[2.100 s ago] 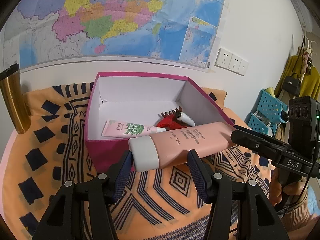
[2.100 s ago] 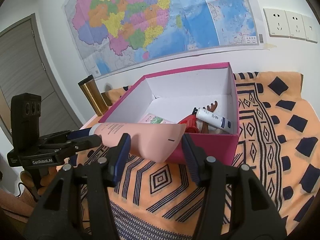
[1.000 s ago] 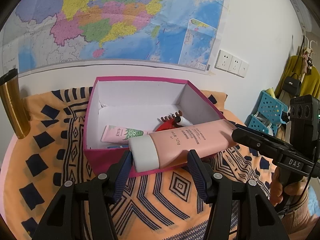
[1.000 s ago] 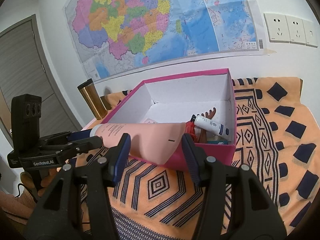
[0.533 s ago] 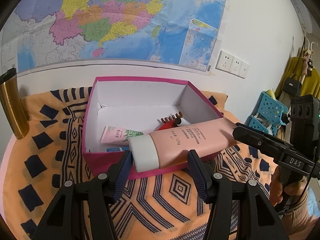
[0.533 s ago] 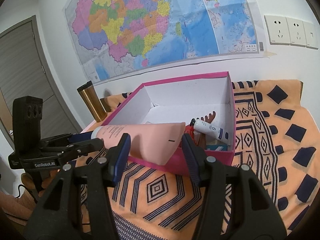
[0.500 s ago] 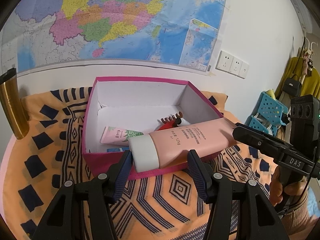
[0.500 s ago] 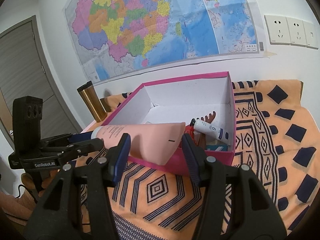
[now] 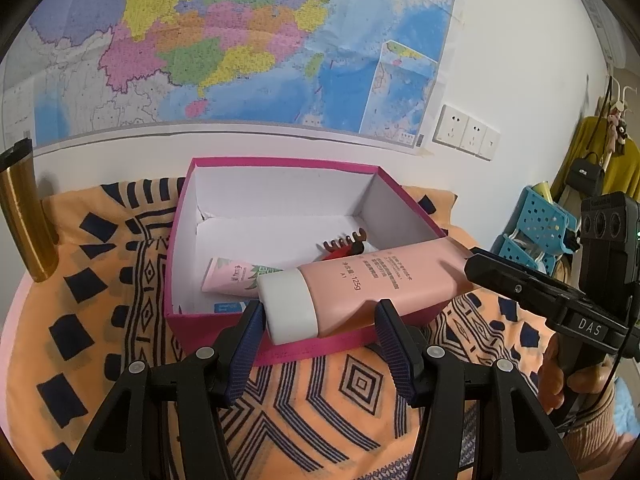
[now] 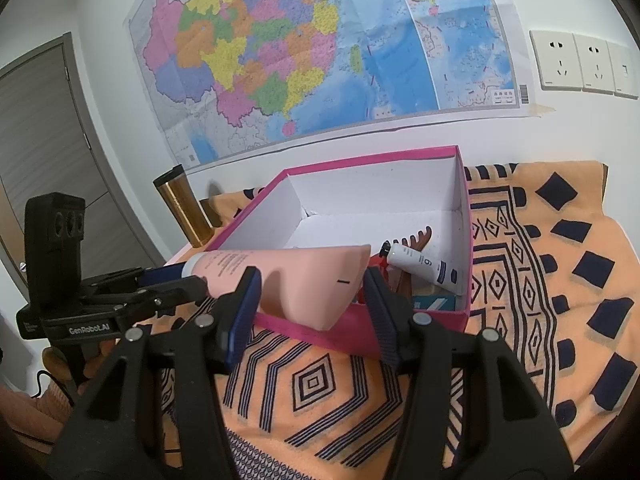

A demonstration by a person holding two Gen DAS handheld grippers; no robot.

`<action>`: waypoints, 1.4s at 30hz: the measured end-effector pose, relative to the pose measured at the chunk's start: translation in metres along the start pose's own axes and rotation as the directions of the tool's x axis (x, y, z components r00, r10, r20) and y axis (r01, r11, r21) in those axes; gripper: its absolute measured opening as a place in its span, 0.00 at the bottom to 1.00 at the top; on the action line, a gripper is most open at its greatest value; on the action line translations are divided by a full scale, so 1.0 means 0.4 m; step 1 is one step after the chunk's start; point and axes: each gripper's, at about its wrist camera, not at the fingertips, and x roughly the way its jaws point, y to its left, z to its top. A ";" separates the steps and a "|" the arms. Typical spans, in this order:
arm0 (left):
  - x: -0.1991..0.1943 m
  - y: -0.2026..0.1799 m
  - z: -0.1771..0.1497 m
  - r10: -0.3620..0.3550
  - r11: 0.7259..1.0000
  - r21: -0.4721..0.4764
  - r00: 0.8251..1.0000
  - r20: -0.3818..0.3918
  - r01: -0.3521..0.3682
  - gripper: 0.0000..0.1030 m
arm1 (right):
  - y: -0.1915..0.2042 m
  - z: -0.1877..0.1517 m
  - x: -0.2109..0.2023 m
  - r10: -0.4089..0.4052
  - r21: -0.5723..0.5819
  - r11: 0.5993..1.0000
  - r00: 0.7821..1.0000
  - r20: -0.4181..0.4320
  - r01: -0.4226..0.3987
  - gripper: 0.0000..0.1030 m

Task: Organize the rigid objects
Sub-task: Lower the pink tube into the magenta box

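Note:
A big pink tube point(image 9: 372, 280) with a white cap point(image 9: 288, 308) hangs level over the near rim of the pink box point(image 9: 280, 162). My left gripper point(image 9: 320, 316) is shut on its cap end. My right gripper point(image 10: 310, 284) is shut on its flat crimped end point(image 10: 316, 280). Each gripper shows in the other's view: the right gripper point(image 9: 520, 288), the left gripper point(image 10: 160, 292). Inside the box point(image 10: 372, 158) lie a small pink tube point(image 9: 236, 276), a brown hair claw point(image 9: 346, 242) and a white tube point(image 10: 420, 262).
An orange patterned cloth point(image 9: 100, 320) covers the table. A gold tumbler point(image 9: 22, 216) stands at its far left, by the wall with the map. A blue perforated basket point(image 9: 536, 228) and hanging clothes are off to the right. A grey door point(image 10: 40, 140) is at the left.
Compared with two seconds ago the box sits a little lower and farther off in both views, with more of its inside showing. Over the last second nothing has moved.

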 end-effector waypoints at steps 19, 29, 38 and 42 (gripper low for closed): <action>-0.001 -0.005 0.001 0.003 1.000 0.002 1.000 0.000 -0.003 0.55 | -0.003 0.007 0.003 -0.002 0.002 1.000 1.000 0.002 0.002 0.54; 0.001 -0.004 0.004 0.007 1.000 0.003 1.000 0.004 -0.007 0.55 | -0.005 0.011 0.005 0.000 0.002 1.000 1.000 0.005 0.000 0.54; 0.002 -0.004 0.006 0.008 1.000 0.005 1.000 0.003 -0.008 0.55 | -0.006 0.013 0.009 -0.001 0.002 1.000 1.000 0.006 0.001 0.54; 0.003 -0.006 0.011 0.010 1.000 0.009 1.000 0.005 -0.010 0.55 | -0.004 0.011 0.006 -0.001 0.002 1.000 1.000 0.006 0.001 0.54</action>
